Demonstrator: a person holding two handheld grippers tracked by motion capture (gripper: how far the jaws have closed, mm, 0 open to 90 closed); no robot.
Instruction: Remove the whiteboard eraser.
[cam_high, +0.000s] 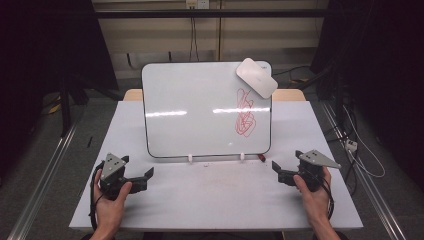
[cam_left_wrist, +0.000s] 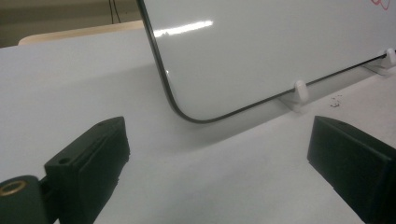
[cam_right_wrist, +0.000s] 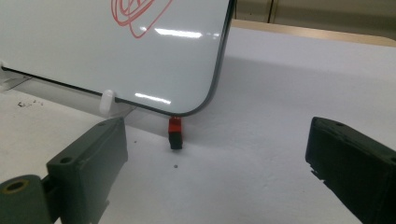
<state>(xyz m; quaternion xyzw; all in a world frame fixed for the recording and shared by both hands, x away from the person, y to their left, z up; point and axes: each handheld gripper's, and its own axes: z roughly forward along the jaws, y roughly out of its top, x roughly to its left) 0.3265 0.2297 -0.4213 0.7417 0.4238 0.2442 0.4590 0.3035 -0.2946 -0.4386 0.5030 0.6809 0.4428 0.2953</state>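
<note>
Standing btwn wide-apart jaws, whiteboard (cam_high: 200, 110) w/ eraser (cam_high: 256, 77) atop.

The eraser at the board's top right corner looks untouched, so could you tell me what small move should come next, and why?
Probably raise the right claw toward the eraser. Red scribble marks the whiteboard, the eraser sits just above it, and both claws, the left claw included, rest open and empty on the table.

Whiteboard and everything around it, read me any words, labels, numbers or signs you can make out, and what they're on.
No readable text.
Whiteboard: a red scribble, loops, not letters.
Eraser at the board's top right corner: blank white face.
Red and black marker poking out below the board's corner: no label legible.
</note>
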